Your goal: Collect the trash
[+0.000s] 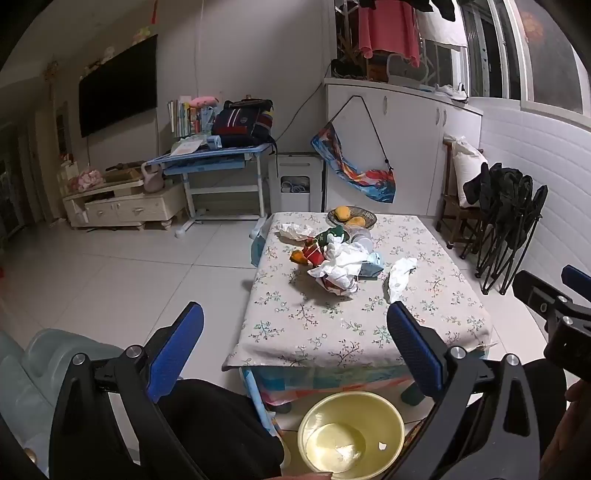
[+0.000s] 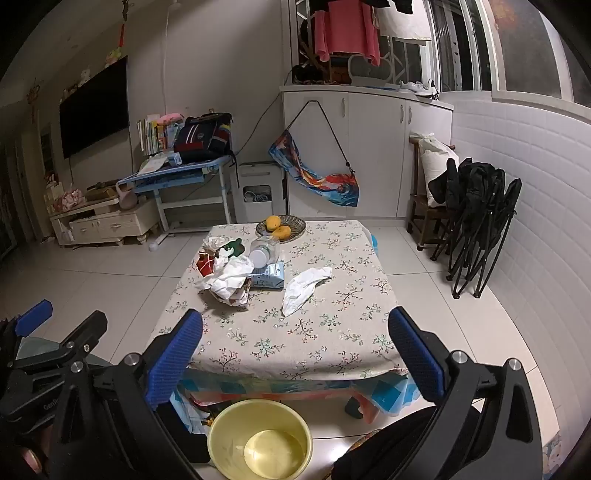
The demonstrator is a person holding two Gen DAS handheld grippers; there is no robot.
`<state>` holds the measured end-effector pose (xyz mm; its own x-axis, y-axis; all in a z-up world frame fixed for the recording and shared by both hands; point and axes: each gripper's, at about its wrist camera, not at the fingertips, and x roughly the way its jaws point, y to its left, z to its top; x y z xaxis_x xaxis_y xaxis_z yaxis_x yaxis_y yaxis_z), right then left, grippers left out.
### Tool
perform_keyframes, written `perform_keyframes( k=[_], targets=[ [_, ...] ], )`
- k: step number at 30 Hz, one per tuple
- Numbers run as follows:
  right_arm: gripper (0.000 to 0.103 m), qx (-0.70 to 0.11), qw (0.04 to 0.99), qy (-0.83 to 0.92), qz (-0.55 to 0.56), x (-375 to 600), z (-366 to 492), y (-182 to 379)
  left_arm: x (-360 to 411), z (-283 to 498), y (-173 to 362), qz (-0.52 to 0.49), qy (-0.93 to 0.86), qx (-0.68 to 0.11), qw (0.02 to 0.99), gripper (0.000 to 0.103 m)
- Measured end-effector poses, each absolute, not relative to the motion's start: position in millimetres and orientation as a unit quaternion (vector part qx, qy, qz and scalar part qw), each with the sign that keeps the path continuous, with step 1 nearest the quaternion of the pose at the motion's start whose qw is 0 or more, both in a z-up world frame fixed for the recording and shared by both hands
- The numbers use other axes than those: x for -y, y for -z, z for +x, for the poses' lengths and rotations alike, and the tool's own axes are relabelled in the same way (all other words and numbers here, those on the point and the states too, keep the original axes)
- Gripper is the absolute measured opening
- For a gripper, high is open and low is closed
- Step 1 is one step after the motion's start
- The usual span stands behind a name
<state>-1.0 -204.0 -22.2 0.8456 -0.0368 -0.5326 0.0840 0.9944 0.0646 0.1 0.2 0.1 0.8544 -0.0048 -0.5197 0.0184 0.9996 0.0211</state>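
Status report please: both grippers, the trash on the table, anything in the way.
Left hand-held gripper open, empty. Right hand-held gripper open, empty. Crumpled paper pile untouched on table; yellow basin below. Nothing blocking.

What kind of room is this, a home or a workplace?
Most likely a living room in a home. A television hangs on the wall above a low cabinet, laundry dries by the window, and a low table with a flowered cloth holds a fruit dish.

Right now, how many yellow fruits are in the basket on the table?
2. One fruit lies at the basket's left side, the other fruit at its front edge. More may be hidden behind them.
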Motion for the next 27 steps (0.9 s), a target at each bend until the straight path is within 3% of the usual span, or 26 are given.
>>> perform_keyframes(
  k=[27],
  targets=[
    [0.096,-0.246,0.967,0.031,0.059,212.8,-8.9,17.3,2.3,-2.4,4.7,0.012,0.007,-0.266,0.964,0.096]
  ],
)
